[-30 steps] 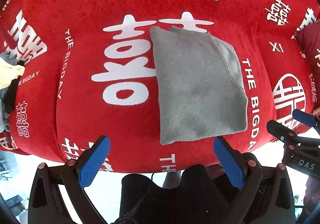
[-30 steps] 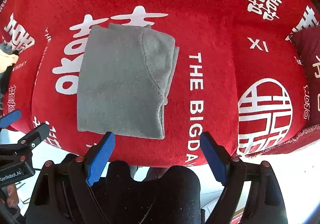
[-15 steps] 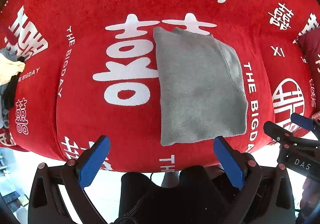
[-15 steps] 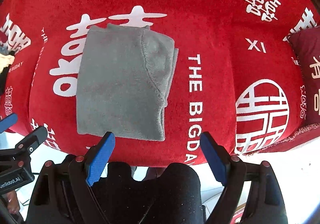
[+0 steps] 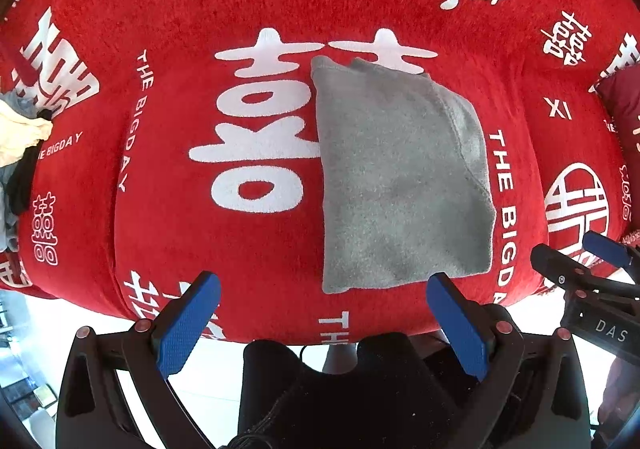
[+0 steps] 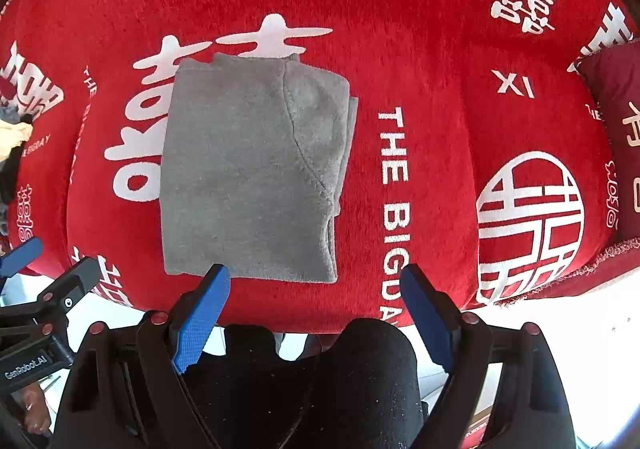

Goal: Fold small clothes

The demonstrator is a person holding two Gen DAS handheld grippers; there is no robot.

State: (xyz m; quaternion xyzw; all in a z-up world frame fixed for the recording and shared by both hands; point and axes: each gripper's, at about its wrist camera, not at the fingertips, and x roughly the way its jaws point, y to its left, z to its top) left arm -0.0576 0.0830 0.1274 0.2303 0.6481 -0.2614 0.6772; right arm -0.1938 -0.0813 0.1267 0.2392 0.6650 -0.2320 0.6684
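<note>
Red plush with white characters and the words "THE BIGDAY" covered the whole work surface, a red cloth (image 5: 248, 9) draped over a rounded edge. On it lay one grey garment (image 5: 400, 185), folded into a rough rectangle, flat, with a curved seam running down its right part and a second layer showing along its right edge in the right wrist view (image 6: 248, 177). It sat near the front edge of the cloth, partly over the large white character.

Two grippers were in play. The left gripper (image 5: 324, 313) hung just in front of the near edge of the cloth, its two blue fingers spread wide and holding nothing; the garment's near left corner lay between them and a little beyond. The right gripper (image 6: 316, 305) also stood wide open and empty, its left finger (image 6: 202, 313) overlapping the garment's near edge in the picture, though contact could not be told. Each gripper appeared at the edge of the other's view.

At the far left lay one small heap of other clothes (image 5: 18, 137), cream, grey and black. At the right edge sat one dark red cushion (image 6: 612, 97) with white characters.
</note>
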